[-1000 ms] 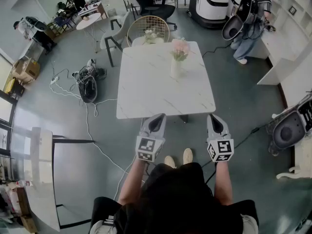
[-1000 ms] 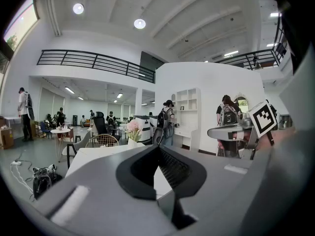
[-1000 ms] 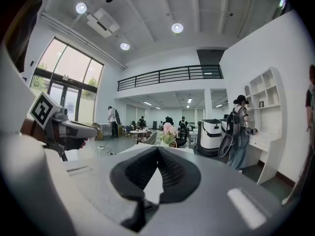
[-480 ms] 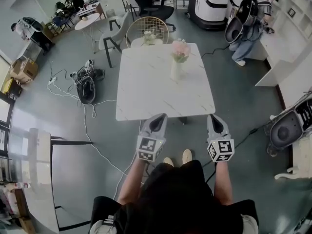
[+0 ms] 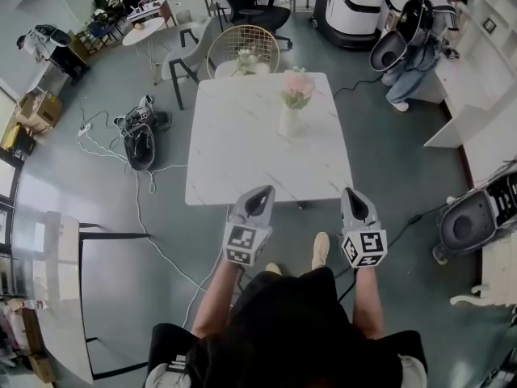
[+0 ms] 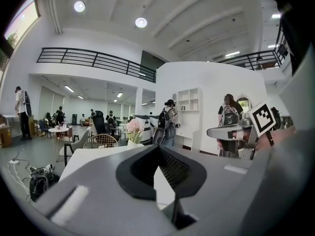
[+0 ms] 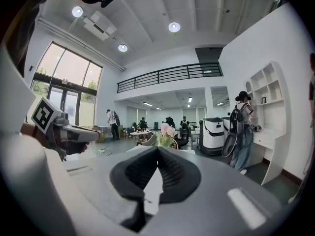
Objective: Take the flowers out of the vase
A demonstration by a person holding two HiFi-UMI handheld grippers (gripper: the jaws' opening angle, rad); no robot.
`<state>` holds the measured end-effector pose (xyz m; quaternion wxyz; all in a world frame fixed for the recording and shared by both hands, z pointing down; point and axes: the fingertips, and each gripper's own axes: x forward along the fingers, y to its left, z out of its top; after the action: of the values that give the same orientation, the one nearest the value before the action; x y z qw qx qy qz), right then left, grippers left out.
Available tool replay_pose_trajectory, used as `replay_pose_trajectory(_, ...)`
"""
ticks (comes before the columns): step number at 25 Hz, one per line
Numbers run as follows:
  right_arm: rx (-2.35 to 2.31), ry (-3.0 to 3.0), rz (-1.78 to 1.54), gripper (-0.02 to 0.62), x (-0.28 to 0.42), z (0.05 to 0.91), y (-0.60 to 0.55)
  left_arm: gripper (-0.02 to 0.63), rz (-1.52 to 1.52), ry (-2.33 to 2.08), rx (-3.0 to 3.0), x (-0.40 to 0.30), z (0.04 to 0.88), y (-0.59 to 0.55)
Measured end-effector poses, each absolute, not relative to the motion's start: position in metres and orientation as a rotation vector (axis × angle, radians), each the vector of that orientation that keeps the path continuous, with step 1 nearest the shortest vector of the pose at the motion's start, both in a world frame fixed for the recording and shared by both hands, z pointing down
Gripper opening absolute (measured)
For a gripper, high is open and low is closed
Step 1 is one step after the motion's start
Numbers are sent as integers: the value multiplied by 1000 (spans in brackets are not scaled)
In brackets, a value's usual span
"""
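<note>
**Approach only, nothing lifted yet**

On the left, the left gripper [image 5: 260, 200] hovers at the near edge of the white marble-look table [image 5: 234, 168], jaws pressed together on nothing. In the middle, the pink flowers [image 5: 296, 86] stand upright in the white vase [image 5: 287, 121] on the far half of the table, well apart from both tools. On the right, the right gripper [image 5: 356, 200] sits level with its partner near the table's corner, jaws likewise closed and empty. By my read, the job hasn't started. Reaching in, opening up, pinching the stems and lifting them out are all left to do.
</note>
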<state>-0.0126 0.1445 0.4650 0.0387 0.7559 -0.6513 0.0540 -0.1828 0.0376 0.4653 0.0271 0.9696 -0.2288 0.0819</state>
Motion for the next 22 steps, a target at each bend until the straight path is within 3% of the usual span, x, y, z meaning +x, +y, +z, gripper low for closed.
replay_pose_trajectory(13,2118,-2218,179,3,97,467,56,8,305,-922,2930,-78,469,-12)
replay_pose_trajectory(22,1895,-2417,201,3,131,477,12,8,314,-1150,2842,-37,467,-35)
